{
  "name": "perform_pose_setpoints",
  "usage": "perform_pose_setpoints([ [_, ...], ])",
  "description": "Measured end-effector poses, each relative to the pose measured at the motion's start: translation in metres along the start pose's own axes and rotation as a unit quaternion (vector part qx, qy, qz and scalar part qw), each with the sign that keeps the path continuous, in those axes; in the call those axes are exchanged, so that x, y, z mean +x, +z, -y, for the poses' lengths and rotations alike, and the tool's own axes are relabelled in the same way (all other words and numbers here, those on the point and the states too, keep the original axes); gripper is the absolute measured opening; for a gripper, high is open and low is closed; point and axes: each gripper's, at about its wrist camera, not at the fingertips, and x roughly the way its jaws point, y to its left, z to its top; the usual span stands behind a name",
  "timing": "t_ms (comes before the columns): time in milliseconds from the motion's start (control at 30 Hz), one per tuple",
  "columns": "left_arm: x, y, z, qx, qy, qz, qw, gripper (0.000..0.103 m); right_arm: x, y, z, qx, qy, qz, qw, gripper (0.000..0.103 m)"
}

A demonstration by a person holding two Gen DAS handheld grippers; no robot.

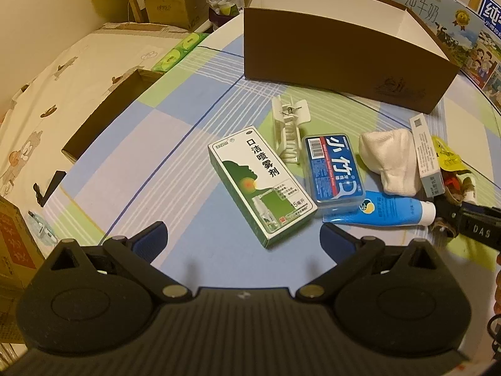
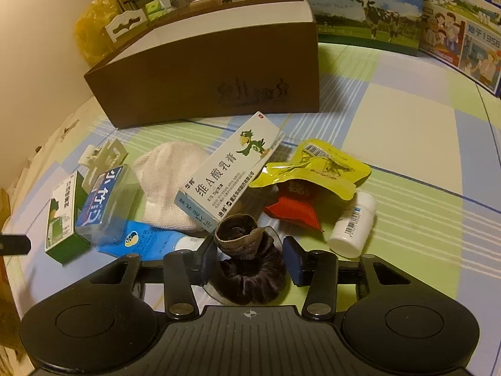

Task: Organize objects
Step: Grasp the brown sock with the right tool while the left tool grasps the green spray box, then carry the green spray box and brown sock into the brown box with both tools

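A brown open box point(image 1: 341, 62) stands at the back of the checked table; it also shows in the right wrist view point(image 2: 206, 78). In front lie a green spray carton point(image 1: 261, 185), a white hair claw point(image 1: 289, 128), a blue floss case point(image 1: 333, 172), a white cloth point(image 1: 391, 163), a blue tube point(image 1: 385, 213) and a white cream carton point(image 2: 228, 172). My left gripper point(image 1: 244, 238) is open and empty, just before the green carton. My right gripper point(image 2: 250, 257) is open around a dark brown scrunchie point(image 2: 250, 260), its pads point(image 2: 292, 260) apart from it.
A yellow snack packet point(image 2: 316, 169), a red pouch point(image 2: 294, 208) and a small white bottle point(image 2: 353, 225) lie right of the pile. Milk cartons point(image 2: 375, 6) stand behind the box. A flat brown box lid point(image 1: 109, 116) lies at the table's left edge, beside a bed.
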Motion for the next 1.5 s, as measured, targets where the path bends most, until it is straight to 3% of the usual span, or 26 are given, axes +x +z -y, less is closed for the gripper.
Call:
perform_pose_setpoints([
  [100,0.003,0.003,0.001,-0.003,0.0,-0.001,1.0,0.102,0.001,-0.001,-0.002,-0.019,0.0,-0.003,1.0,0.019],
  [200,0.007,0.006,0.003,-0.005,0.0,-0.001,1.0,0.102,-0.002,-0.003,0.0,-0.021,0.007,-0.005,1.0,0.014],
  [733,0.066,0.041,0.006,-0.053,0.026,-0.019,0.9981,0.101,-0.046,-0.017,0.016,0.0,0.007,-0.007,1.0,0.013],
  [1133,0.077,0.035,-0.013,-0.041,0.027,-0.026,0.9984,0.09,-0.069,-0.033,0.05,0.035,-0.019,-0.009,0.999,0.013],
  [1233,0.081,0.03,-0.021,-0.042,0.02,-0.041,0.9981,0.073,-0.073,-0.036,0.059,0.041,-0.025,-0.011,0.999,0.013],
  [1367,0.079,0.03,-0.021,-0.028,0.018,-0.03,0.999,0.051,-0.078,-0.039,0.068,0.044,-0.028,-0.013,0.999,0.013],
  [1500,0.077,0.028,-0.018,-0.026,0.028,-0.027,0.9989,0.051,-0.084,-0.039,0.074,0.04,-0.022,-0.01,0.999,0.013],
])
